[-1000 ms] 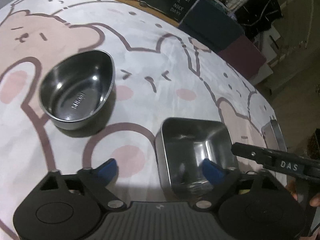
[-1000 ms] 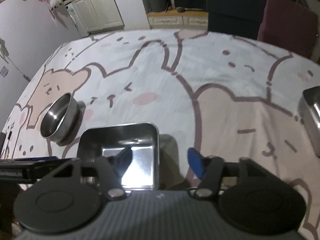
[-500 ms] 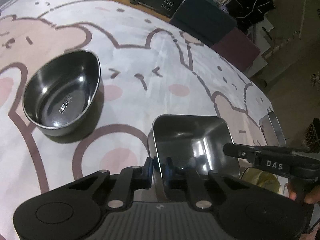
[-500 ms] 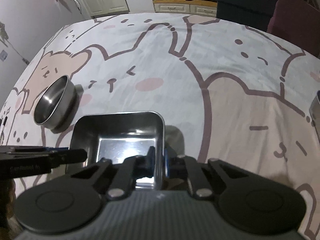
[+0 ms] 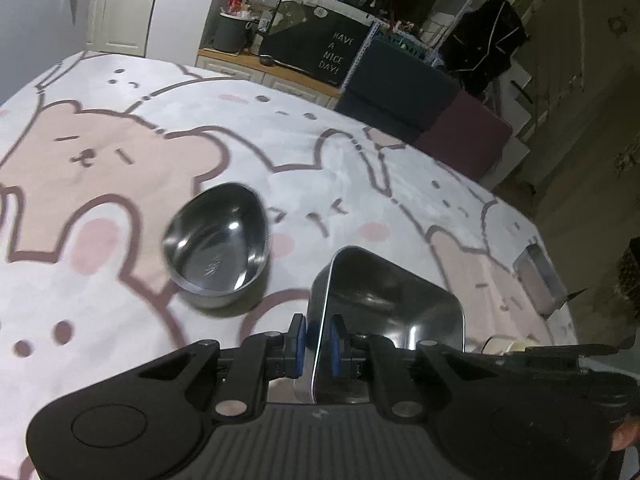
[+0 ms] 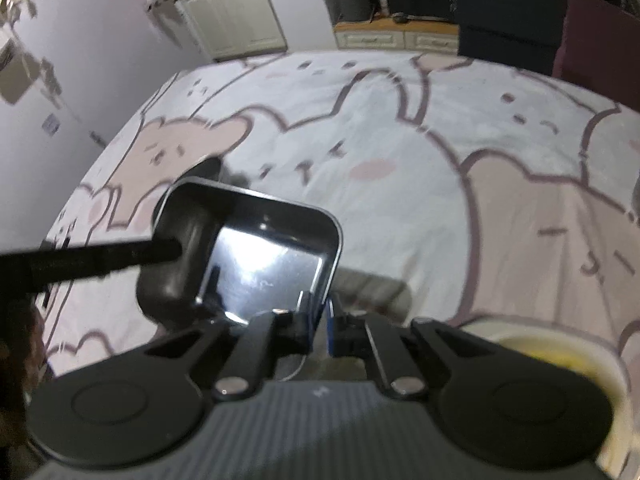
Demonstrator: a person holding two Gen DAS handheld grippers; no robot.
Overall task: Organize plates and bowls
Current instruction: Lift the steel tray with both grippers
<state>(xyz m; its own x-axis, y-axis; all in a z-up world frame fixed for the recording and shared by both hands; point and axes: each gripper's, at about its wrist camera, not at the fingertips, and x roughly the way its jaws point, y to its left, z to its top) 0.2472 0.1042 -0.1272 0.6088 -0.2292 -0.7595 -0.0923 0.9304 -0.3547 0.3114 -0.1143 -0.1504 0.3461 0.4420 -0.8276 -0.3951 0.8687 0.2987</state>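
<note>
**Two thin rim pinches are carrying one slippery tray**

Nearest the left camera, the left tool is pinching the near wall of the square, round-cornered stainless steel tray, one blue pad inside and one outside. In the right view, the right tool is pinching the same tray at its right-hand rim, pads pressed almost together on the thin wall. The tray is tilting and appears to be hanging above the cartoon-bear printed cloth covering the counter, judging by the shadow under it.

The main risk is the polished wall sliding out from between the pads, since each hold is covering only a sliver of metal. If the two hands are pulling apart or twisting unevenly, one pinch is likely to let go and the tray is swinging down.

Further out, at about 10 o'clock in the left view, the oval stainless steel bowl is sitting on the cloth; a low pass is risking a knock against it. At 3 o'clock, another metal tray is lying close to the cloth's edge.
</note>
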